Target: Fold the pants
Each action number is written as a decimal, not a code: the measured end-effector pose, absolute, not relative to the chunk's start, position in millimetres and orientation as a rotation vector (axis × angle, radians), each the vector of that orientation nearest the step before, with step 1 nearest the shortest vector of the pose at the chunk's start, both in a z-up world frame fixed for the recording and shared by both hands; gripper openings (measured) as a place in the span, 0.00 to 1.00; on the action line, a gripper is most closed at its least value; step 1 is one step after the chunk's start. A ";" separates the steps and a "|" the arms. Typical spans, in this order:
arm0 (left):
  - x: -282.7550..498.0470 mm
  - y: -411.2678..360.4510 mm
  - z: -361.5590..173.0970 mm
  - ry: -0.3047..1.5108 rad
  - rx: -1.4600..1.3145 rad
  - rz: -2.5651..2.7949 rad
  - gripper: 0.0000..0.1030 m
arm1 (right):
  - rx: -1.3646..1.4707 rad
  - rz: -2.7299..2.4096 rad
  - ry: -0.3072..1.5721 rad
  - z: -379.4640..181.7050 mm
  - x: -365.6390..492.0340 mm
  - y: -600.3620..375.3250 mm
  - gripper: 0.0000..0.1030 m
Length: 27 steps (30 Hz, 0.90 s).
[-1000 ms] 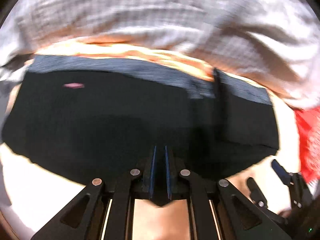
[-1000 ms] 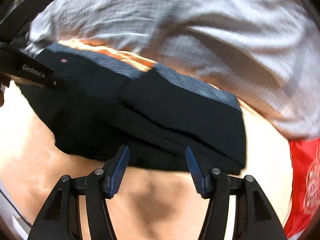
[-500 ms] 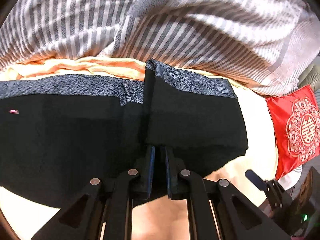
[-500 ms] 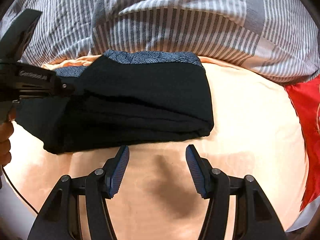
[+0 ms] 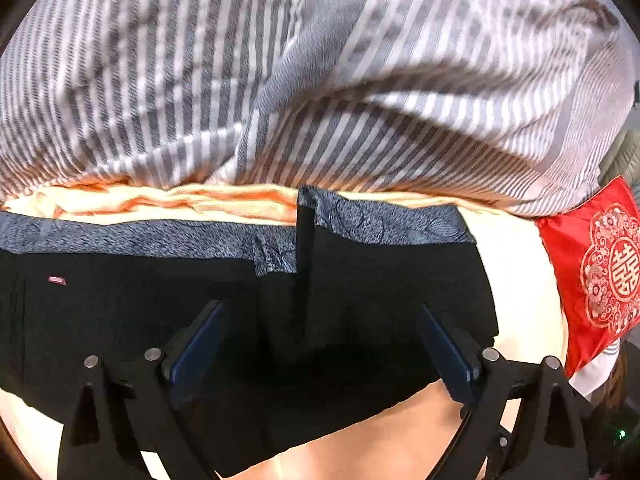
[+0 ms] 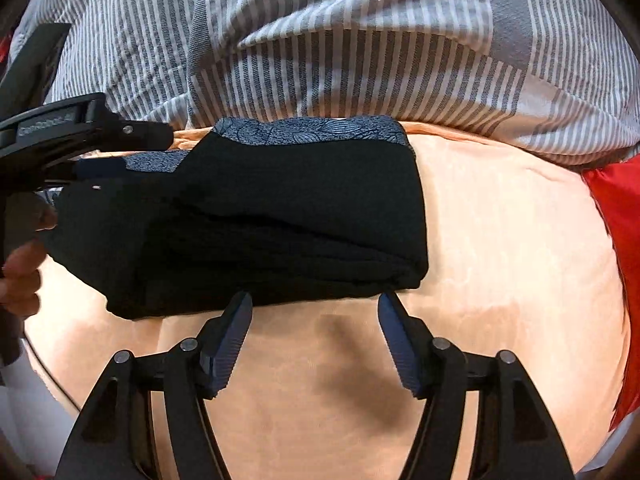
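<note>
Comparing the left wrist view with half a second back: left claw [image 5: 320,344] now spread wide and released, where it was clenched on the black pants [image 5: 160,320]; blue pads [image 5: 200,340] now apart, hanging over the dark cloth with nothing between them, contact with the cloth not clear. Pants lying folded on the peach bed sheet [image 5: 360,448], grey patterned waistband [image 5: 132,236] along the far edge, one flap doubled over toward the right, small pink tag [image 5: 56,280] at left. Striped grey-white duvet [image 5: 320,80] bunched behind, red embroidered cushion [image 5: 600,272] at right. Turning to the right wrist view: little changed, only closer to the bundle. Right claw [image 6: 316,332] open wide, empty, fingertips [image 6: 240,312] just at the near edge of the folded pants [image 6: 280,220], whether touching cannot be told. Left claw [image 6: 100,148] visible at the far left over the waistband end, bare hand [image 6: 24,264] below it.
</note>
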<state>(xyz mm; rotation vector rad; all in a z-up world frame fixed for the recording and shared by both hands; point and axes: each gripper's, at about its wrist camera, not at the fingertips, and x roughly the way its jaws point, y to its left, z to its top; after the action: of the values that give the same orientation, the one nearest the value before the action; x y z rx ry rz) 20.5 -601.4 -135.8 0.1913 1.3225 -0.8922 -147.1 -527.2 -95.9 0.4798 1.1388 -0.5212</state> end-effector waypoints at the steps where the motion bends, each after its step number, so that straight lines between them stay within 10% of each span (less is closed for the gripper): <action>1: 22.2 -601.9 -138.0 1.332 0.183 -0.896 0.92 | 0.484 -0.521 1.141 -96.8 -146.9 -526.7 0.67; 6: 19.2 -620.8 -150.7 1.330 0.217 -0.932 0.92 | 0.523 -0.523 1.161 -104.1 -148.7 -527.3 0.67; 12: 13.3 -627.4 -156.4 1.361 0.238 -0.981 0.68 | 0.550 -0.523 1.168 -108.9 -151.1 -528.4 0.67; 17: 11.5 -630.0 -177.7 1.438 0.271 -0.952 0.05 | 0.568 -0.515 1.165 -109.0 -150.9 -527.9 0.64; 27: -10.2 -582.2 -165.0 1.441 0.230 -0.937 0.05 | 0.598 -0.521 1.179 -108.1 -156.1 -528.0 0.55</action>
<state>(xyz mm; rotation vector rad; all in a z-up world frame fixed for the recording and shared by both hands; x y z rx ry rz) -10.2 -582.2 -165.0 0.2297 1.4415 -0.9371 -156.1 -528.0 -108.1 0.5979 1.1785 -0.5213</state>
